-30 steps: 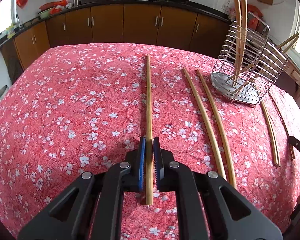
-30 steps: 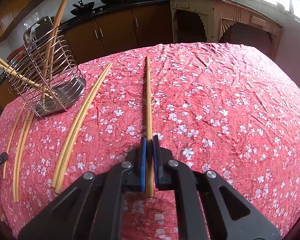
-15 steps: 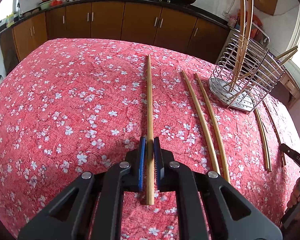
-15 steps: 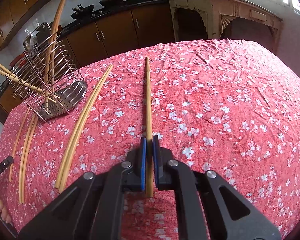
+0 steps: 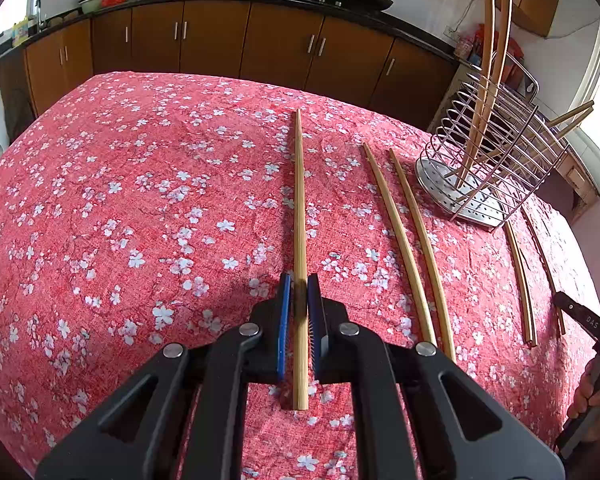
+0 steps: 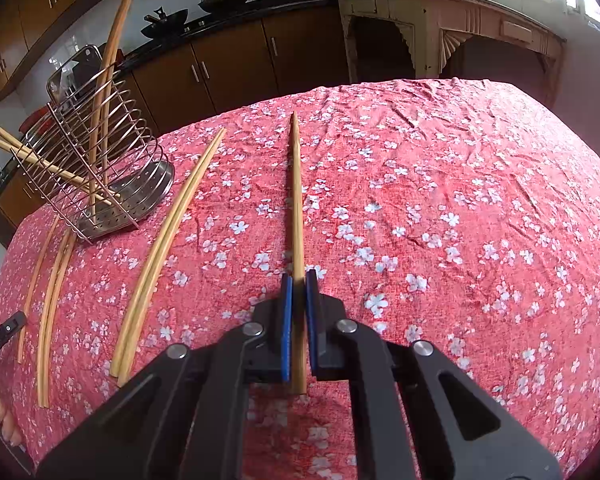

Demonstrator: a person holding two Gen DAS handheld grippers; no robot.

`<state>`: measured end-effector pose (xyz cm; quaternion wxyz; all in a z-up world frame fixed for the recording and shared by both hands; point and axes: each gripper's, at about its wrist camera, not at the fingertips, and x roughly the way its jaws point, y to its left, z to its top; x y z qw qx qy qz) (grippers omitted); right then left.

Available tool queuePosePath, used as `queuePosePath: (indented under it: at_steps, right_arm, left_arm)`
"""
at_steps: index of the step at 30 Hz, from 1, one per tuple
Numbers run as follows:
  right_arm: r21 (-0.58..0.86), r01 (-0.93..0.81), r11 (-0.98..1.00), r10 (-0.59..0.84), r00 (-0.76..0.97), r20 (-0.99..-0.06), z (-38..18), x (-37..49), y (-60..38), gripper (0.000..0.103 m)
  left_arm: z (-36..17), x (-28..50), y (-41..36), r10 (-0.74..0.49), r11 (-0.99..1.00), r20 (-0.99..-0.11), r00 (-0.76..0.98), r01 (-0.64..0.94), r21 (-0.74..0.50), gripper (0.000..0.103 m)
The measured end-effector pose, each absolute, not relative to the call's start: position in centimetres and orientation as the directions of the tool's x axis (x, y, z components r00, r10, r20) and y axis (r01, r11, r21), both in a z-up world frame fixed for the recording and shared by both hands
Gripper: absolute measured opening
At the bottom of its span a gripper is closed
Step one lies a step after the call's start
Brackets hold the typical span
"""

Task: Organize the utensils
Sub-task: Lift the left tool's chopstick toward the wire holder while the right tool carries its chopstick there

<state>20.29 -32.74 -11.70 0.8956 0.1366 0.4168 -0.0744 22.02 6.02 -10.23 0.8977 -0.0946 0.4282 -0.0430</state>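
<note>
My left gripper is shut on a bamboo chopstick that points away over the red floral tablecloth. My right gripper is shut on another chopstick in the same way. A wire utensil holder stands tilted at the right in the left wrist view. In the right wrist view the holder is at the left. It has chopsticks in it, two upright and two poking out sideways. A loose pair lies between the left gripper and the holder, and shows again as a pair beside the right gripper.
More chopsticks lie on the cloth beyond the holder, seen too as thin sticks at the left. A hand with the other gripper's body shows at the right edge. Brown kitchen cabinets stand behind the table.
The left wrist view has tipped a little, so the table's far edge sits higher in the picture. Both grippers keep hold of their chopsticks. The right one has not moved.
</note>
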Motion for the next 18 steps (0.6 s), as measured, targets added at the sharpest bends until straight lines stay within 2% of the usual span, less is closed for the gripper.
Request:
queuePosePath:
  at_steps: [5,8,11,16,18]
  right_arm:
    - [0.138,0.241,0.961,-0.047,0.632,-0.774,-11.6,20.3,-32.2,0.008]
    - [0.077,0.223,0.972,-0.081,0.621,-0.779,-11.5,19.7,-31.4,0.008]
    - [0.105,0.217,0.97,-0.056,0.626,-0.778,-11.5,19.4,-31.7,0.008]
    - [0.15,0.196,0.969,-0.009,0.635,-0.772,-11.3,19.2,-32.1,0.007]
    - [0.181,0.187,0.965,0.012,0.662,-0.75,-10.6,18.5,-32.4,0.007]
  left_arm:
    - [-10.0,21.9,5.3,-0.136,0.984,-0.766,0.628,-0.003,-0.177,0.009]
    - [-9.8,21.6,3.5,-0.049,0.999,-0.781,0.623,0.029,-0.039,0.009]
    - [-9.9,21.2,2.4,0.001,0.999,-0.783,0.622,0.036,0.029,0.009]
    - [-9.9,20.9,1.7,0.01,0.997,-0.783,0.621,0.054,0.055,0.007]
    - [-9.7,20.8,1.7,-0.023,0.997,-0.789,0.614,0.069,0.025,0.007]
